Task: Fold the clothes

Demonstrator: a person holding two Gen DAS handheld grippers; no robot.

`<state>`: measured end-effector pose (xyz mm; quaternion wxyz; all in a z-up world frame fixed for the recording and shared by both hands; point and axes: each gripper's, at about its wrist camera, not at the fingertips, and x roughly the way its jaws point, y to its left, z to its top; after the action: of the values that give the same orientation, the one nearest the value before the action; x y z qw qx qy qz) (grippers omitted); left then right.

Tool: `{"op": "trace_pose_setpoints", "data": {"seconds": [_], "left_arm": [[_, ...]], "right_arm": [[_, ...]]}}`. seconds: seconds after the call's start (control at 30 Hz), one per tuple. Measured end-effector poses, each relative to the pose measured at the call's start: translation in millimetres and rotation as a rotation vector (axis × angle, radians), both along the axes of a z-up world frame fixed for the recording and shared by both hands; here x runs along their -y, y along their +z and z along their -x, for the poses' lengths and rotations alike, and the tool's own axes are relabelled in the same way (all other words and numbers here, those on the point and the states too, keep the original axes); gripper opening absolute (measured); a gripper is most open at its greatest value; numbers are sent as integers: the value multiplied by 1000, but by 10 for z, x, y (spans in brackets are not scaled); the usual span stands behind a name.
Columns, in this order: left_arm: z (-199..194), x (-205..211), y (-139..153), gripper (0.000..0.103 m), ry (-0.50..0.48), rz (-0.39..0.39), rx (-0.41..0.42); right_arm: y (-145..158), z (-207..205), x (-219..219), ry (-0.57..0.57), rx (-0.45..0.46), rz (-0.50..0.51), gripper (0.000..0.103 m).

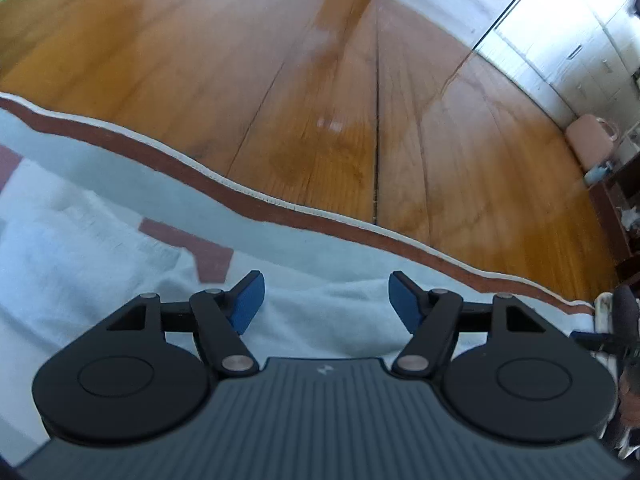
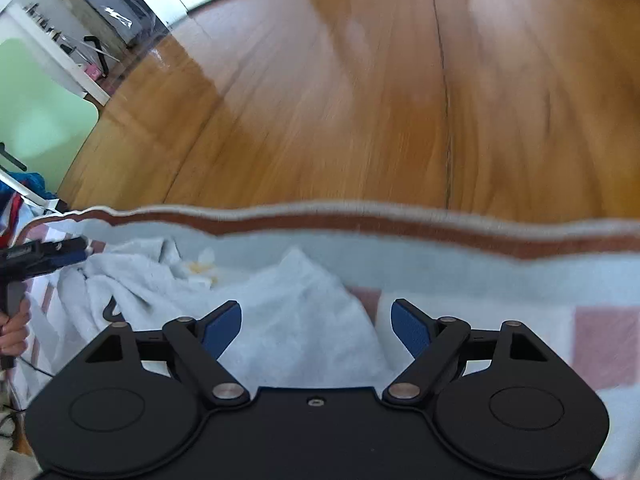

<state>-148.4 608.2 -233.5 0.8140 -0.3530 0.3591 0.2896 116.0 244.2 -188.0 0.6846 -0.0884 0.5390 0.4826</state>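
Left gripper (image 1: 326, 300): black linkage arms, blue pads (image 1: 248, 304), jaws spread wide with nothing between them; poised over pale cloth. The same gripper shows side-on at the left edge of the right wrist view, gripped by the person's left hand (image 2: 14, 330); from that angle its jaw state cannot be read.

Right gripper (image 2: 316, 330): same build, blue pads (image 2: 408, 330), jaws likewise wide apart and holding nothing; a raised fold of cloth sits in the gap ahead of them.

Garment (image 2: 296, 312): pale blue-white soft fabric, crumpled and unfolded, lying on the blanket directly below and between both grippers. One peak stands up just ahead of the right gripper; the rest bunches toward the left, where a small yellow-and-white mark (image 2: 200, 270) shows. Whether either gripper touches the fabric cannot be told.

Blanket (image 1: 280, 248): light blue with reddish-brown rectangular patches, a reddish-brown border band and a white corded edge (image 1: 256, 194); spread under the garment, its edge wavy.

Wooden floor (image 1: 320, 92): glossy orange-brown boards beyond the blanket edge, blurred in the right wrist view.

Far items: pink stool or seat (image 1: 590, 142) near white cabinets (image 1: 592, 52); a pale green panel (image 2: 36, 120) at far left.
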Motion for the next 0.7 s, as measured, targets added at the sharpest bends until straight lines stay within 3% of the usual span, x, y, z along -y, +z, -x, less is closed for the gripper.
{"op": "trace_pose_setpoints", "data": {"seconds": [0.07,0.1,0.13,0.17,0.27,0.33,0.43,0.57,0.7], "left_arm": [[-185,-68,-46,68,-72,-23,-62],[-274,-70,-68,68,-128,-49,-96],[-343,-64,-94,70,-183,-73,-122],[-400,-53,-128,75,-233,-97,-148],[-401,25,-226,73,-322,-106,-181],[-280,140,-200,66,-370,-61,-142],[-36,385,-136,52,-357,-22,-102],[118,650,-118,48,-339,-16,-116],[56,780,-16,49,-381,-108,-166]], "right_arm": [[-142,26,-62,-1,34,29,86],[-170,71,-81,23,31,9,73],[-156,146,-101,81,46,-39,48],[-124,269,-176,179,77,-40,17],[106,751,-312,412,347,-37,16],[324,871,-293,484,343,-116,15],[576,884,-152,490,268,-187,13],[301,839,55,595,179,-7,13],[168,676,18,514,113,-22,15]]}}
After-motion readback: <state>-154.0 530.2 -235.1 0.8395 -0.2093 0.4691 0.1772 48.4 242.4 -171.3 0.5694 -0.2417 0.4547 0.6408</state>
